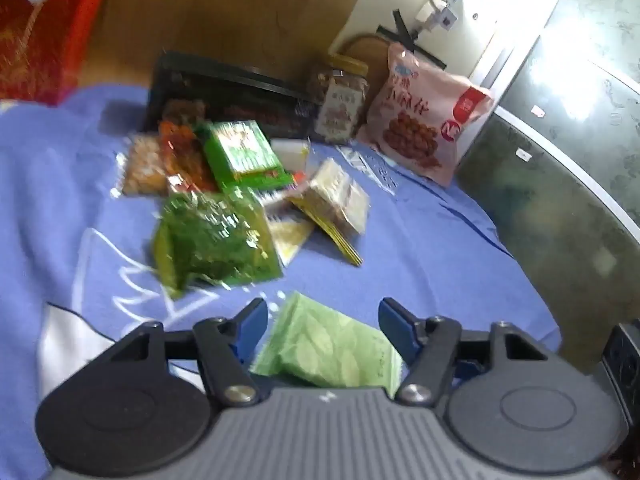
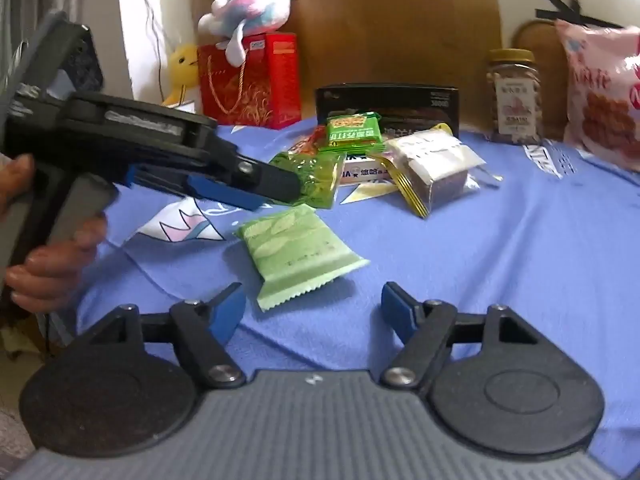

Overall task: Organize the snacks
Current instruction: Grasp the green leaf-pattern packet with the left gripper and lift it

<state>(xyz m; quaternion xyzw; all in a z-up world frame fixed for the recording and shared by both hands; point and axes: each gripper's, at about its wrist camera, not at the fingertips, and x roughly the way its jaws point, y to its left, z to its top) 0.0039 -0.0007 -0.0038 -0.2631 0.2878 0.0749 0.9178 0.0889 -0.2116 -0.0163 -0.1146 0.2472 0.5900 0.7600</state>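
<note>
A pale green snack packet (image 1: 332,348) lies flat on the blue cloth (image 1: 420,248), between the open fingers of my left gripper (image 1: 323,316), which hovers over it. The same packet (image 2: 298,252) shows in the right wrist view, with the left gripper (image 2: 276,196) just above and left of it. My right gripper (image 2: 314,308) is open and empty, a little short of the packet. A pile of snacks lies beyond: a shiny dark green bag (image 1: 212,240), a bright green packet (image 1: 244,152), red and orange packets (image 1: 180,152), a clear-wrapped block (image 1: 340,196).
A black box (image 2: 386,104) stands behind the pile. A nut jar (image 2: 514,96) and a pink snack bag (image 2: 604,96) stand at the back right. A red gift bag (image 2: 252,80) with plush toys (image 2: 248,4) sits at the back left. The cloth's edge drops off at right (image 1: 532,292).
</note>
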